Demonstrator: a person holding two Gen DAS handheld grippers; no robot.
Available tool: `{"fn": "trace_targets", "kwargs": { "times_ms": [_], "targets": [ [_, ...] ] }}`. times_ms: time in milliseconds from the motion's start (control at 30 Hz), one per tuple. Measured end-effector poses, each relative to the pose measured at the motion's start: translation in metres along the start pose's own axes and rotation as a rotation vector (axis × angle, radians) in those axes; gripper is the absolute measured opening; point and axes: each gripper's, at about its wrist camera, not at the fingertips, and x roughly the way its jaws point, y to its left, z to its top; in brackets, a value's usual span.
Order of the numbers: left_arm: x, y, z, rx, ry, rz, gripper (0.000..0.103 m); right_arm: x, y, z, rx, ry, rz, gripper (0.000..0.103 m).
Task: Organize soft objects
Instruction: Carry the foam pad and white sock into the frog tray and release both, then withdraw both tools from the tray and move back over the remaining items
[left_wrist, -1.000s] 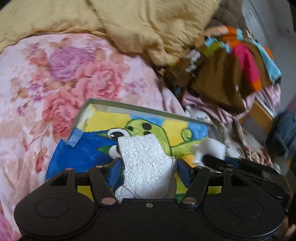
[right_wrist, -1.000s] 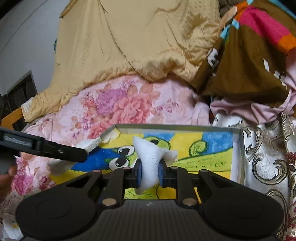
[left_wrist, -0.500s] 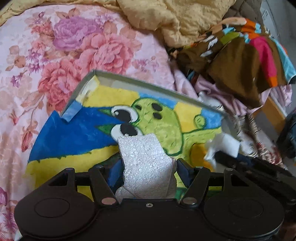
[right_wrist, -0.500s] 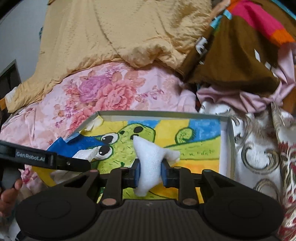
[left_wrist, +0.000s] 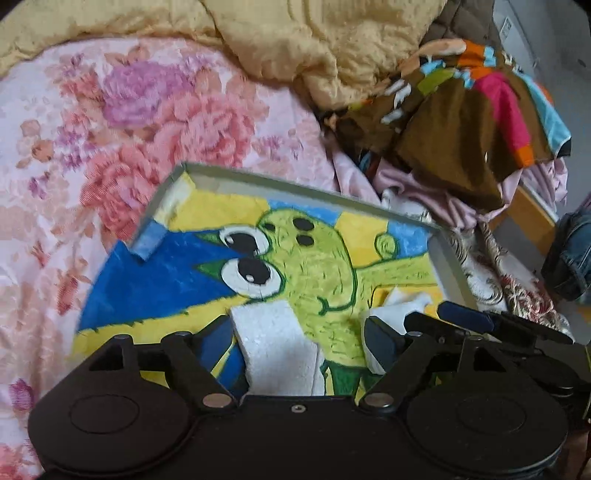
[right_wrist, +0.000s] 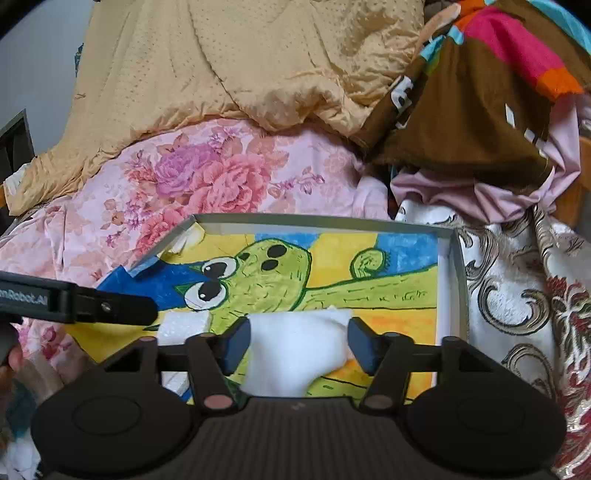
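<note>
Foam block (left_wrist: 275, 347) lower end hidden behind tool body; floral bedspread (left_wrist: 110, 122) blurred, cut off left.

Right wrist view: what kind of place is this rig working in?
Most likely a bedroom, on a bed. A pink floral bedsheet covers the surface, a yellow quilt is bunched behind it, and a pile of clothes sits to the right.

I count two white foam pieces (left_wrist: 275, 347) (right_wrist: 295, 350), both inside one shallow painted box (right_wrist: 452, 280). Behind the box lie one floral sheet (right_wrist: 207, 177), one tan quilt (right_wrist: 258, 66), one brown multicoloured garment (right_wrist: 469, 110).
</note>
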Motion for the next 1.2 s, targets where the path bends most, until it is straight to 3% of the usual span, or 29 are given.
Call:
{"fn": "trace_targets", "kwargs": {
  "times_ms": [67,200,533,700,900,1200],
  "targets": [
    [-0.011,0.000,0.000,0.006,-0.022,0.003,0.081,-0.008,0.003,0.002,-0.006,-0.016,-0.001,0.074],
    [-0.042,-0.004,-0.007,0.041,-0.119,0.045,0.099,-0.031,0.009,0.006,0.002,-0.063,0.011,0.086],
    [-0.124,-0.013,-0.029,0.048,-0.289,0.097,0.102,-0.109,0.018,-0.008,0.058,-0.202,-0.013,0.103],
    [-0.171,-0.025,-0.055,0.095,-0.362,0.114,0.102,-0.150,0.025,-0.030,0.060,-0.240,-0.018,0.103],
    [-0.219,-0.040,-0.092,0.125,-0.393,0.114,0.102,-0.196,0.042,-0.054,0.023,-0.266,-0.008,0.103],
    [-0.269,-0.066,-0.136,0.155,-0.462,0.103,0.102,-0.254,0.073,-0.086,-0.026,-0.315,0.036,0.103]
  ]
}}
